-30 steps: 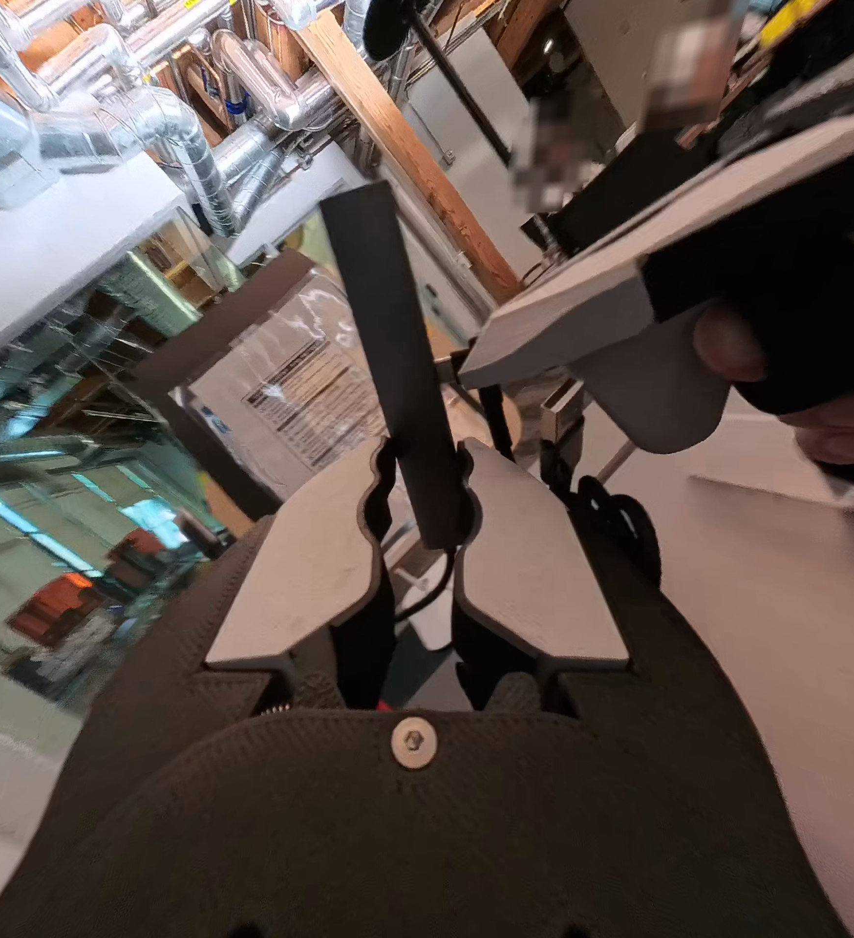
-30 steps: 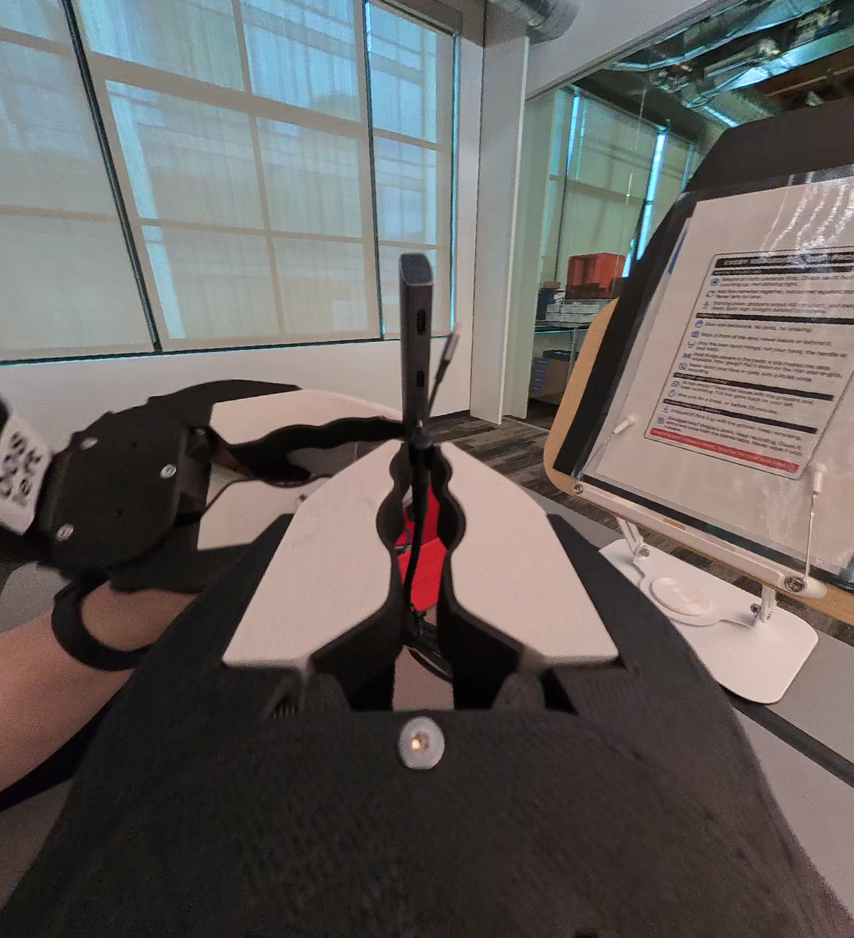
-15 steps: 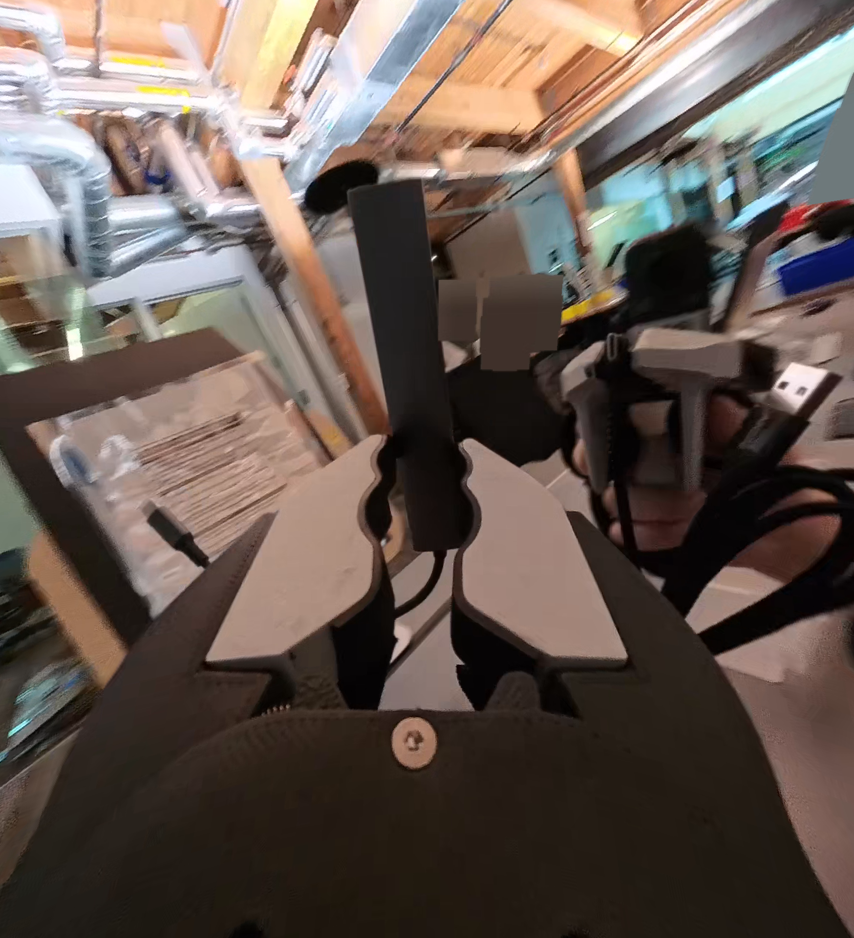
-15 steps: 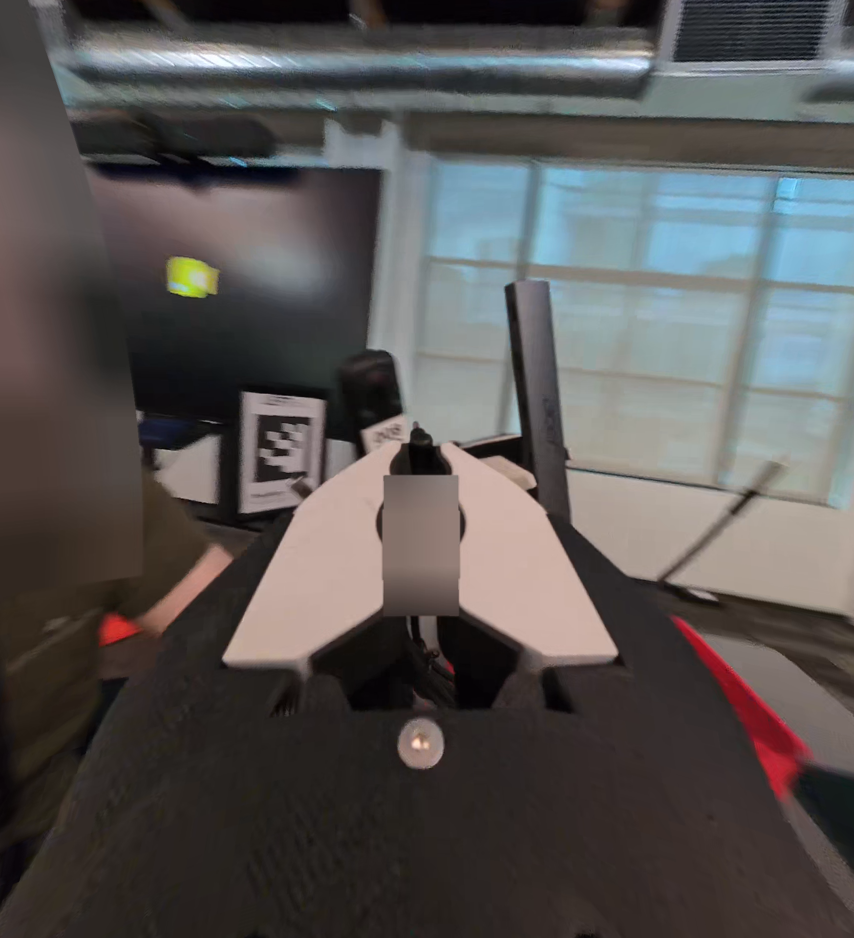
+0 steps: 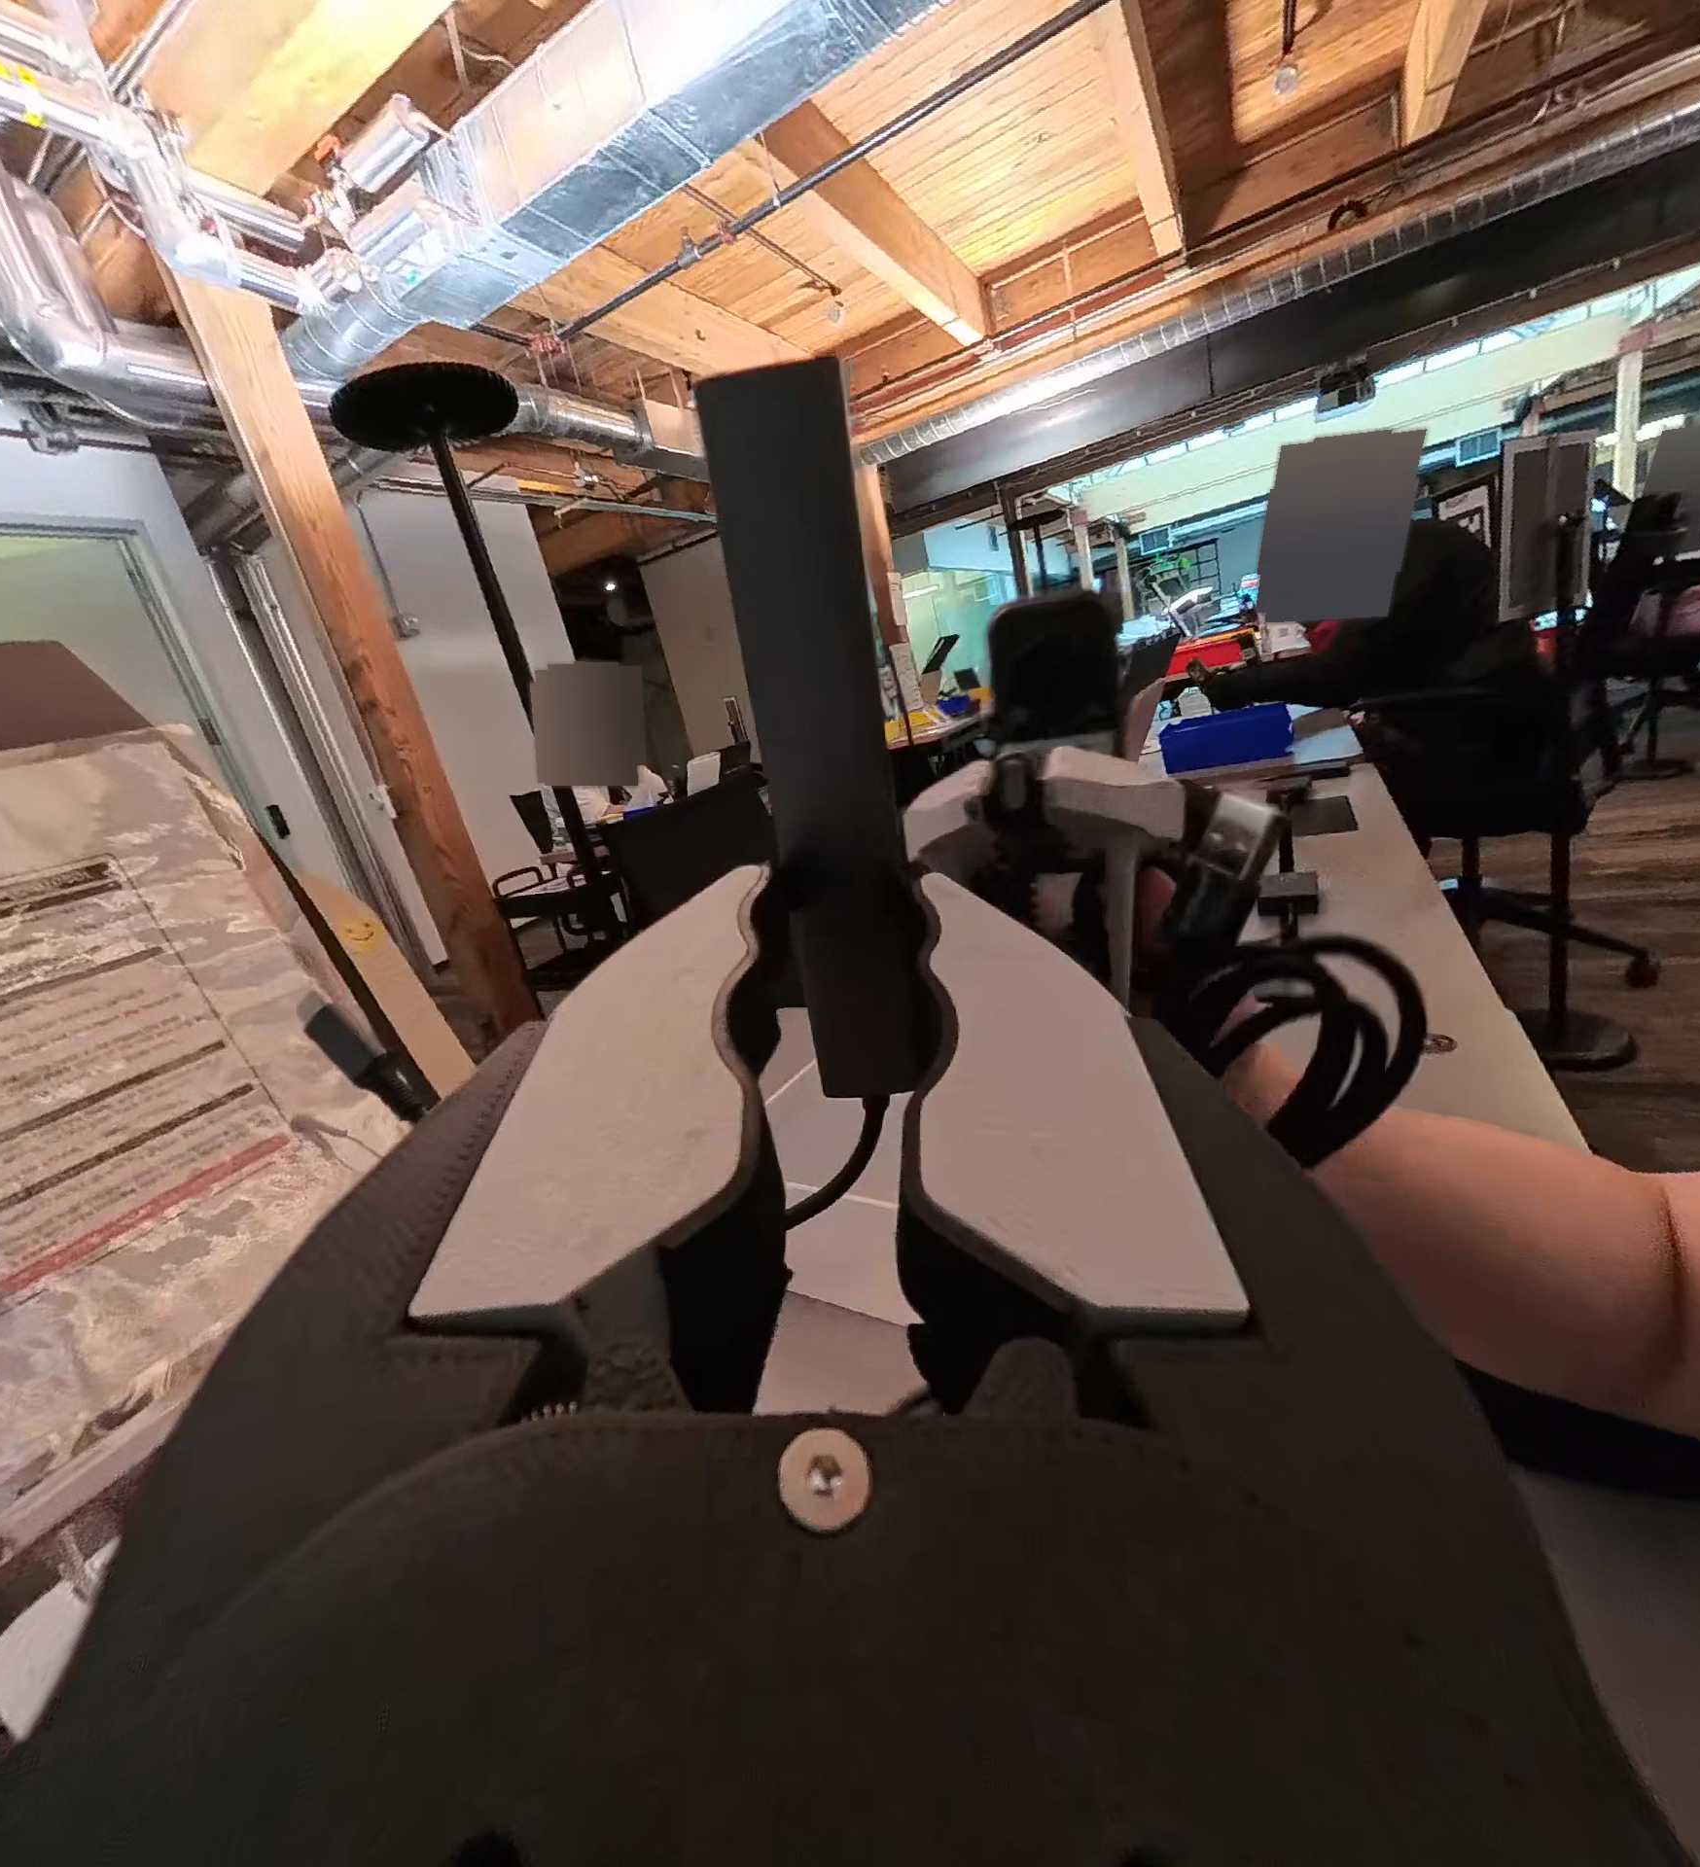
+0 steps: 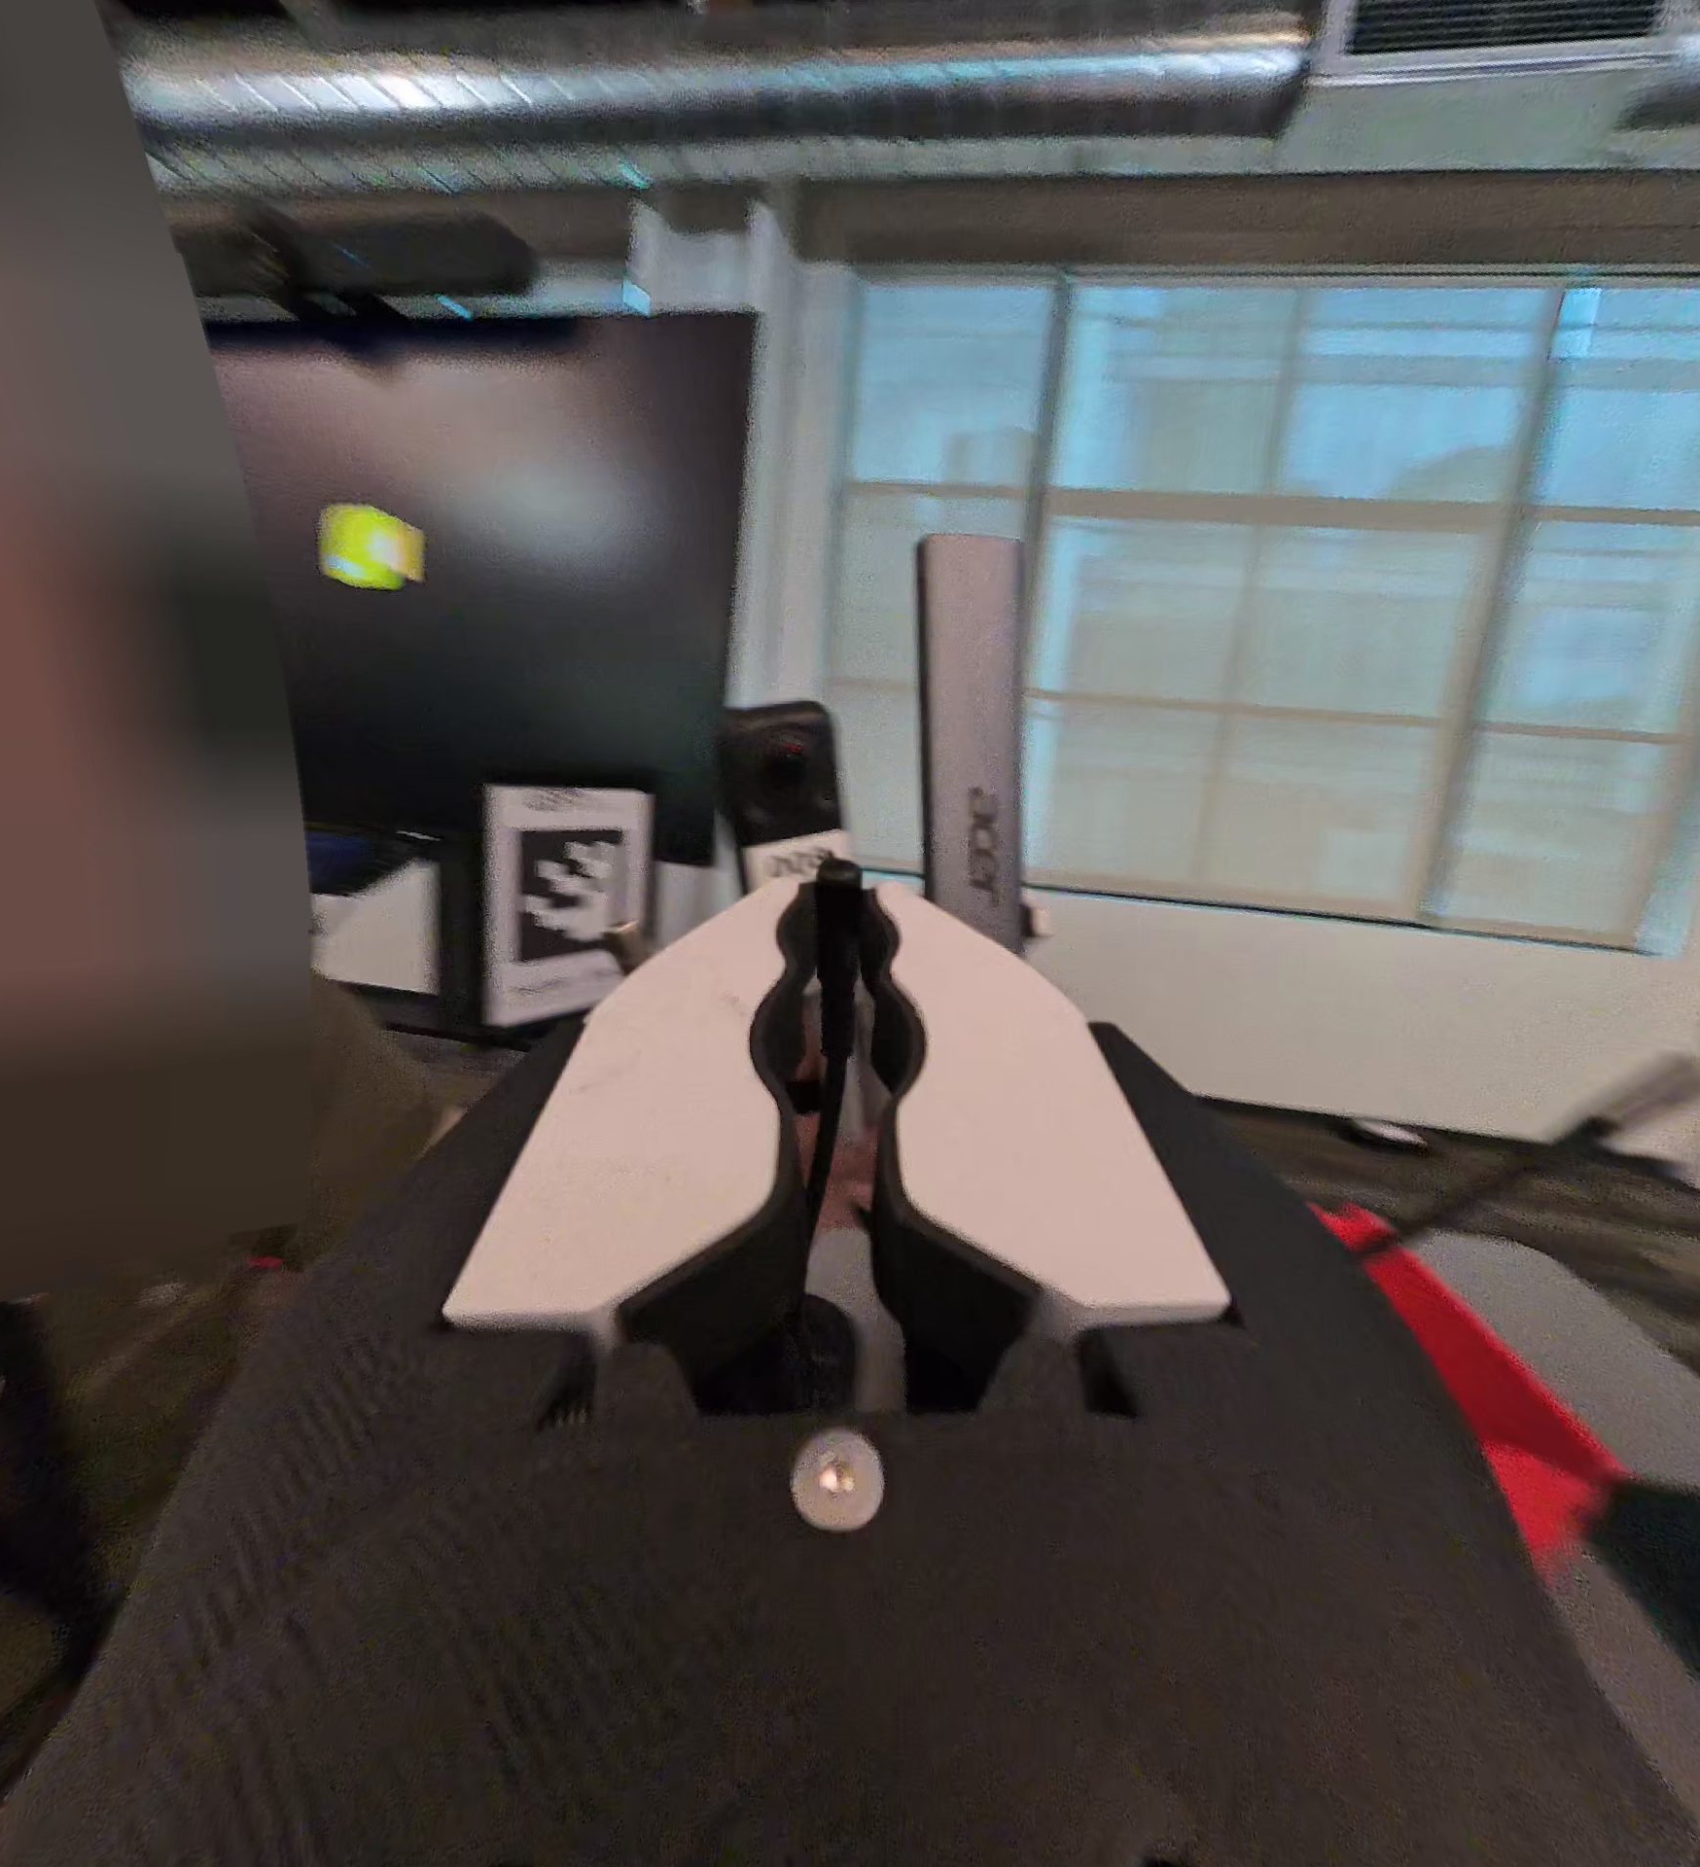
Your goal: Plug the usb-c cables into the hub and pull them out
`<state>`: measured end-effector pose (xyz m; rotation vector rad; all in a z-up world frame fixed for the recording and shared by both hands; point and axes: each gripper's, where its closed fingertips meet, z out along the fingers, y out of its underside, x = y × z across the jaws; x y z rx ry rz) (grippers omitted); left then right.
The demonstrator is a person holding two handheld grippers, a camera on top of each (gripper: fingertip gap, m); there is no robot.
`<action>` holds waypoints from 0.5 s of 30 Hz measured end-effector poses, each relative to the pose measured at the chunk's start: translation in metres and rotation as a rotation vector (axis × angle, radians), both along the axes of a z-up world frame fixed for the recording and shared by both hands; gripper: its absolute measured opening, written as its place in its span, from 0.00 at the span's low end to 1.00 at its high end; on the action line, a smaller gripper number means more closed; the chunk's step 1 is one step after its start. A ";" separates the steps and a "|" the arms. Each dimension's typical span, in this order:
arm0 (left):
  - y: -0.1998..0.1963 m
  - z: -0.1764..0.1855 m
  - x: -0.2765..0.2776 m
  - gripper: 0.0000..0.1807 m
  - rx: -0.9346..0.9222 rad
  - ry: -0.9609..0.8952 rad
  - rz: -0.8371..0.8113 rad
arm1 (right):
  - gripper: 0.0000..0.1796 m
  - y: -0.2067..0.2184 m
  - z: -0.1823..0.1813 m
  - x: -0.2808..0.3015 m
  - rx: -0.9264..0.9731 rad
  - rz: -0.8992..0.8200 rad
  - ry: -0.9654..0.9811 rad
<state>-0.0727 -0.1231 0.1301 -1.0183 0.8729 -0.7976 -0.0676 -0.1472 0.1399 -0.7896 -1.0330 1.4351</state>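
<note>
My left gripper (image 5: 841, 894) is shut on the lower end of a dark grey hub (image 5: 800, 657) and holds it upright in the air. The hub's own thin cable (image 5: 841, 1162) hangs below the fingers, and its plug (image 5: 356, 1046) dangles at the left. My right gripper (image 6: 838, 894) is shut on the plug end of a black cable (image 6: 831, 1020). It faces the hub (image 6: 972, 707), which stands a little right of its tips and apart from them. In the left wrist view the right gripper (image 5: 1053, 808) carries the coiled cable (image 5: 1331, 1030) and a silver plug (image 5: 1230, 844).
A laminated sheet on a stand (image 5: 68, 1010) is close on the left. A grey table (image 5: 1381, 970) runs away on the right, with office chairs (image 5: 1493, 727) beyond. A marker card (image 6: 568, 889), a dark screen (image 6: 523, 566) and a red mat (image 6: 1462, 1344) show in the blurred right wrist view. Left and right tips are no more than a few centimetres apart.
Both grippers have swung round. The left one with the hub now faces the open office. The right one with the cable has turned from the sheet towards the hub.
</note>
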 end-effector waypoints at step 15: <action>0.020 -0.008 -0.001 0.12 0.027 0.040 0.235 | 0.04 0.028 0.003 -0.003 0.040 -0.598 -0.132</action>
